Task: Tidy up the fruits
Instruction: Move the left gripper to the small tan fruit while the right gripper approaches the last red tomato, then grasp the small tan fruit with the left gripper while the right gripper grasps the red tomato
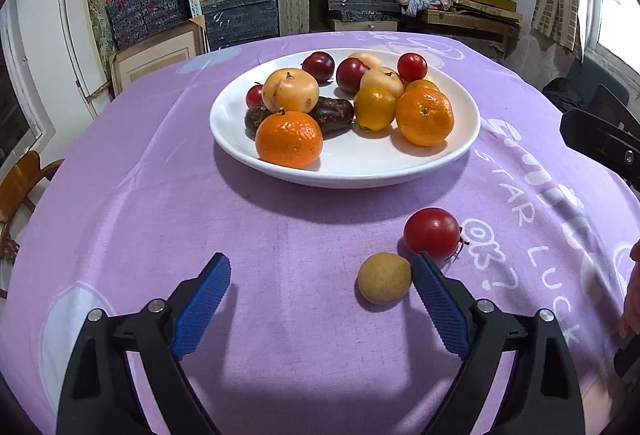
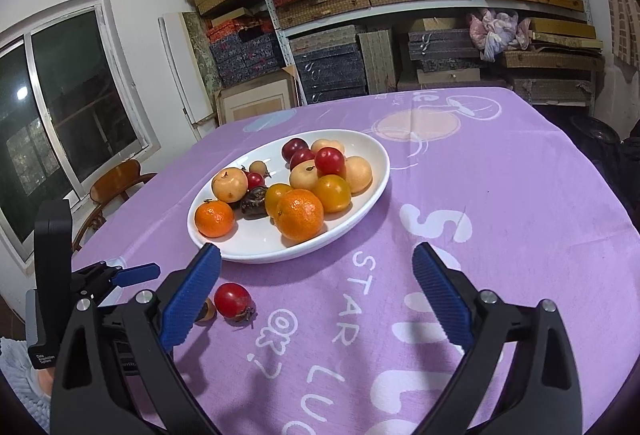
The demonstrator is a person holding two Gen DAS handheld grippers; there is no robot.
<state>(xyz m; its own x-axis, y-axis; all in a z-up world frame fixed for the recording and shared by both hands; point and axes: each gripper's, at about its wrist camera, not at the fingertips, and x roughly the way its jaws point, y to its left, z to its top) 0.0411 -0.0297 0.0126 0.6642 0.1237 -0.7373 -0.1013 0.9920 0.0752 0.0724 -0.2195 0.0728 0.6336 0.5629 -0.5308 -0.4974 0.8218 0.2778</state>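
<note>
A white plate [image 1: 340, 177] [image 2: 280, 255] on the purple cloth holds several fruits: two mandarins [image 1: 289, 139], pale yellow ones, dark red plums and small tomatoes. Two fruits lie loose on the cloth in front of the plate. One is a red tomato [image 1: 432, 233] [image 2: 233, 299]. The other is a small tan fruit [image 1: 384, 277] [image 2: 207, 311], half hidden behind a finger in the right wrist view. My left gripper [image 1: 320, 263] is open, and the tan fruit lies between its fingers, close to the right one. My right gripper [image 2: 316, 251] is open and empty, near the plate's front rim.
Shelves [image 2: 400, 11] stacked with flat boxes stand behind the table. A wooden chair [image 2: 116, 183] and a window [image 2: 60, 107] are at the left. The cloth [image 2: 500, 195] right of the plate is bare. The left gripper [image 2: 134, 273] shows low at the left of the right wrist view.
</note>
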